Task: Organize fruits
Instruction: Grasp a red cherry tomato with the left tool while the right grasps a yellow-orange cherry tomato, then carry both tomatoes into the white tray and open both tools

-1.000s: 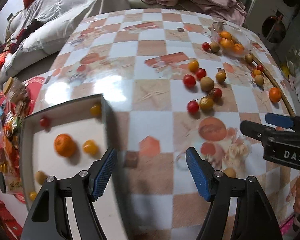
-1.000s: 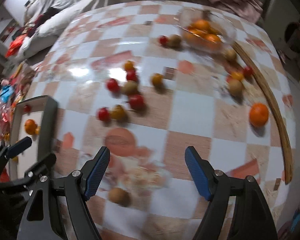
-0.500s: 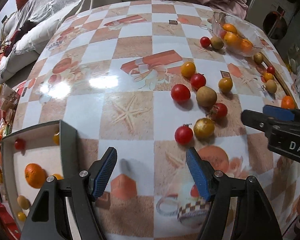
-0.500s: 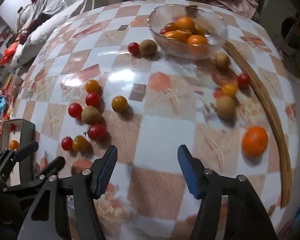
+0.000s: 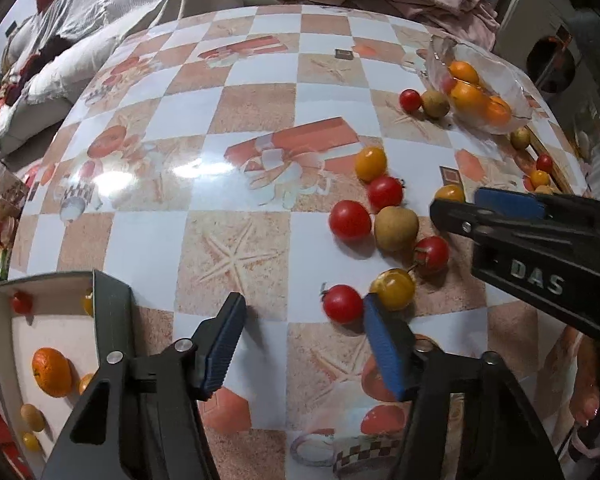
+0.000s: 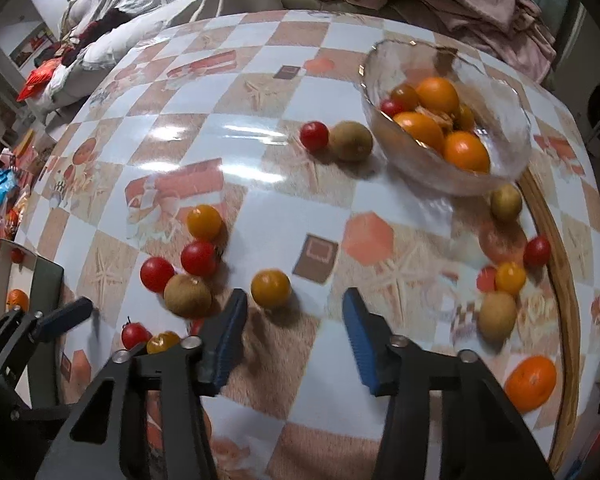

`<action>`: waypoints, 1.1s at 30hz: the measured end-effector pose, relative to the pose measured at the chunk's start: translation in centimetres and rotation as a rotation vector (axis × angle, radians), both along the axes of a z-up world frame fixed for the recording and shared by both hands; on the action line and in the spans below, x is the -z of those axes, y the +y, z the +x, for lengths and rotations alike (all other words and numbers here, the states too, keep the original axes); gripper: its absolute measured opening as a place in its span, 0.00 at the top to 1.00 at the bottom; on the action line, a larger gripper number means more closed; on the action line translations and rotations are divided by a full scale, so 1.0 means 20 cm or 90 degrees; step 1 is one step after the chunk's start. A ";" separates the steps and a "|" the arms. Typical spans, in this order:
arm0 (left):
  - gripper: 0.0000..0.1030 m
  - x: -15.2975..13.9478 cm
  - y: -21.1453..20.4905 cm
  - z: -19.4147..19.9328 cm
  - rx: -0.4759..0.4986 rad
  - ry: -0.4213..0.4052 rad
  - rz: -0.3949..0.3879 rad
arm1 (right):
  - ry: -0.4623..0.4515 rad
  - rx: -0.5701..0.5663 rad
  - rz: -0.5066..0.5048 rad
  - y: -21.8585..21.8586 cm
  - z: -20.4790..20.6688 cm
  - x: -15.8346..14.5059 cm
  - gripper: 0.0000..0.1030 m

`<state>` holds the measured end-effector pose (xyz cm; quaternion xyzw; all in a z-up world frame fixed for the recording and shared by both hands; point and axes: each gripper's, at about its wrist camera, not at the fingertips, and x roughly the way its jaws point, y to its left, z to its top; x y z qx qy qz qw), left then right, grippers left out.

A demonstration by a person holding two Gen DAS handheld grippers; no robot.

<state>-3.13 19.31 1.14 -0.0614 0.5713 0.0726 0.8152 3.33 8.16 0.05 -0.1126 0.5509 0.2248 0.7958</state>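
Blue pads stand wide apart on both tools, and neither one grips anything. The left gripper (image 5: pixel 304 316) has come forward off the box (image 5: pixel 112 320) over the last second, and a red tomato (image 5: pixel 343 303) now sits just beyond its tips, touching a yellow tomato (image 5: pixel 394 289) by the right pad. The right gripper (image 6: pixel 294 316) has swung away from the near table edge toward the middle, and an orange-yellow tomato (image 6: pixel 271 288) lies just ahead of its left pad, not yet between the pads.

Further out, the loose cluster is much closer to both tools than it was: two more red tomatoes and a brown fruit (image 5: pixel 396 227) lie past the left one. Beyond the right one stands the glass bowl (image 6: pixel 512 148) with oranges in it, a red tomato and a brown fruit just beside it, and a lone orange (image 6: pixel 531 381) near the table's rim. The box at the left already holds an orange and a few small fruits.

To me this looks like the end of a return trip: both tools are empty and lined up for fresh picks. Plenty of fruit is left on the checked table (image 5: pixel 236 240).
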 end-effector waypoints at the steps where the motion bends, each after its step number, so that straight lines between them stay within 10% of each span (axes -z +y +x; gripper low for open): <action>1: 0.41 0.00 0.00 0.00 0.001 -0.001 0.005 | -0.002 -0.003 -0.001 0.01 0.00 0.00 0.59; 9: 0.77 -0.01 -0.05 0.02 0.036 -0.009 -0.021 | 0.012 -0.005 0.029 0.01 -0.01 -0.01 0.79; 33: 0.77 -0.28 0.08 -0.31 0.004 -0.045 -0.054 | 0.062 0.010 0.059 -0.13 -0.33 -0.13 0.78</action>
